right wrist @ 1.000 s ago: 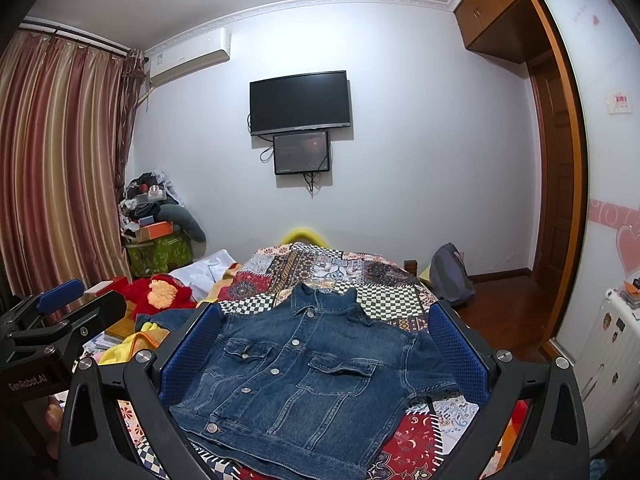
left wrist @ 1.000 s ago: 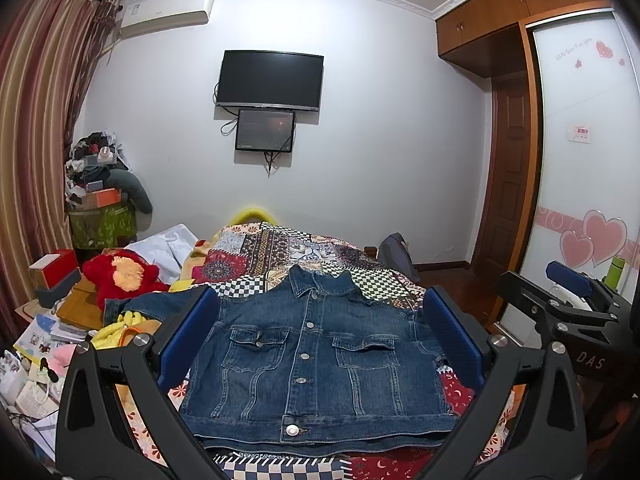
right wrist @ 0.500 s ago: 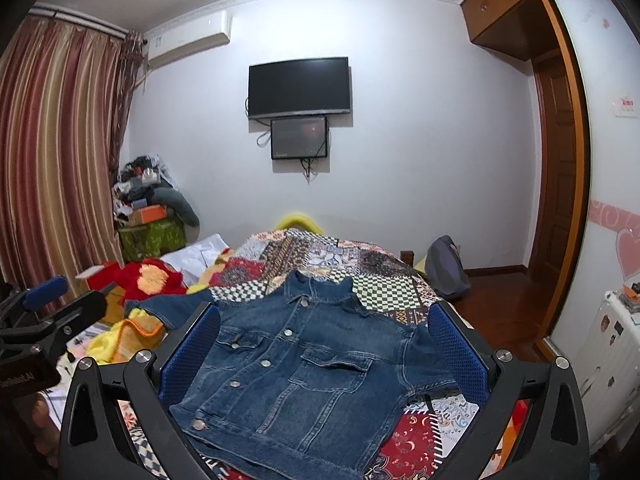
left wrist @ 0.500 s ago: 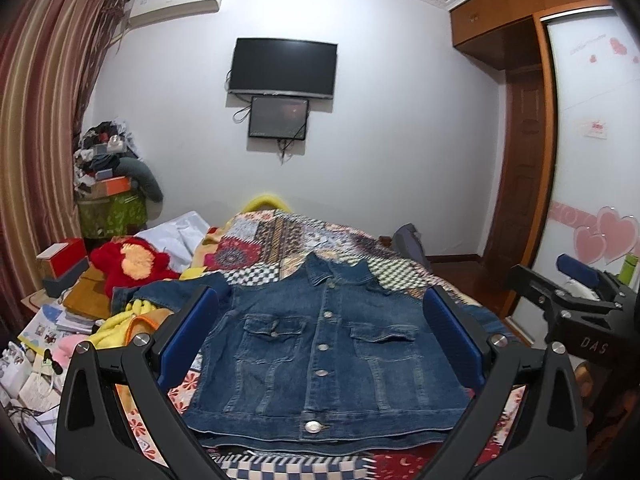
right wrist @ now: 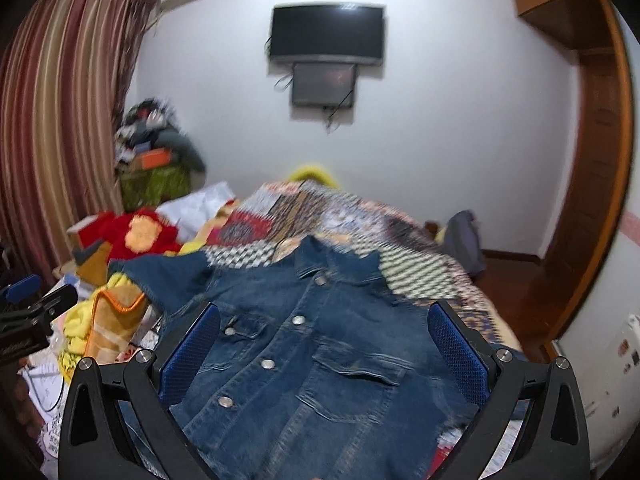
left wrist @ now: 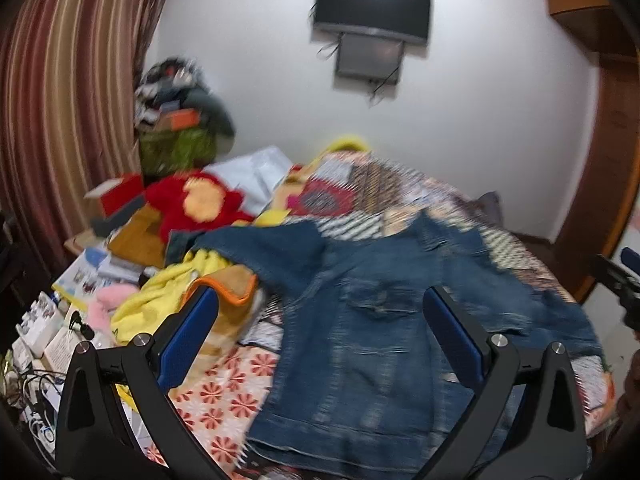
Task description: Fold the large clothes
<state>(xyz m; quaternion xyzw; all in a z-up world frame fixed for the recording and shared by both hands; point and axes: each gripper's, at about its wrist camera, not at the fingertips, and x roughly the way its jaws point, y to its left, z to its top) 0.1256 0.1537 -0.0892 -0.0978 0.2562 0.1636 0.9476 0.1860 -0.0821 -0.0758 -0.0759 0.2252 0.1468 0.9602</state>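
A blue denim jacket [left wrist: 384,344] lies front-up and buttoned on the patchwork bed [left wrist: 360,184], collar toward the far wall, its left sleeve stretched out toward the clutter at the bed's left side. In the right wrist view the denim jacket [right wrist: 304,352] fills the lower middle. My left gripper [left wrist: 320,320] hovers open over the jacket's left half with nothing between its blue pads. Over the jacket's front my right gripper [right wrist: 324,332] is also open and holds nothing. The other tool shows at each frame's edge.
A red plush toy [left wrist: 200,204], a yellow and orange blanket [left wrist: 188,300] and books and boxes [left wrist: 80,280] crowd the bed's left side. A striped curtain [left wrist: 60,100] hangs at left. A TV [left wrist: 372,8] is on the far wall, wooden wardrobe [right wrist: 580,200] at right.
Both grippers have tilted down and moved closer over the jacket. The left view has swung left, showing the outstretched sleeve and the clutter. The jacket has not moved.
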